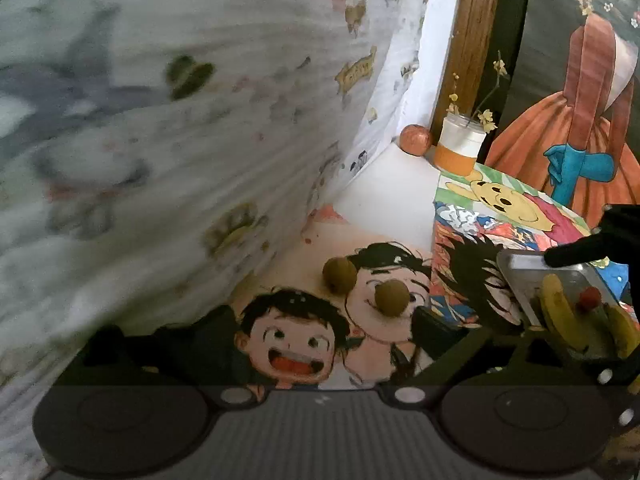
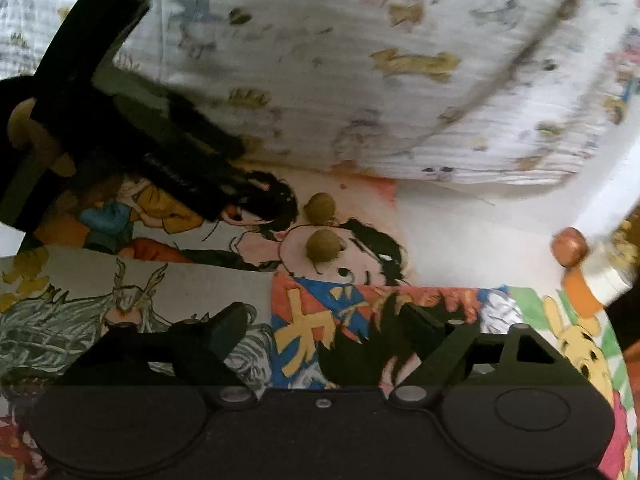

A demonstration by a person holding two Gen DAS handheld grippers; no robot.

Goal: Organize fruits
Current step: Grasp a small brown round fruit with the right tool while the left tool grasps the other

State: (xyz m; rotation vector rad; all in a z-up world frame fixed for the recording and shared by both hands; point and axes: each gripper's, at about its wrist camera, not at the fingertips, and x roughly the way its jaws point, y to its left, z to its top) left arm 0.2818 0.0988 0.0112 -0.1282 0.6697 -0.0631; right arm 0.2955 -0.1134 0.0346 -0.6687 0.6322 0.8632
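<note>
With both my tongs, the left gripper (image 1: pixel 276 332) and the right gripper (image 2: pixel 324 332), spread wide and holding nothing, two brown fruits (image 1: pixel 393 298) lie close together on the cartoon cloth (image 1: pixel 292 344); closing carelessly on one could nudge its neighbour into rolling away from the tray (image 1: pixel 520 272).

Two kiwis (image 1: pixel 339 275) lie side by side on the counter (image 1: pixel 384 200). Far behind them an apple (image 1: pixel 416 140) sits just left of a jar (image 1: pixel 460 146). A tray (image 1: pixel 560 280) with bananas (image 1: pixel 558 308) lies right
</note>
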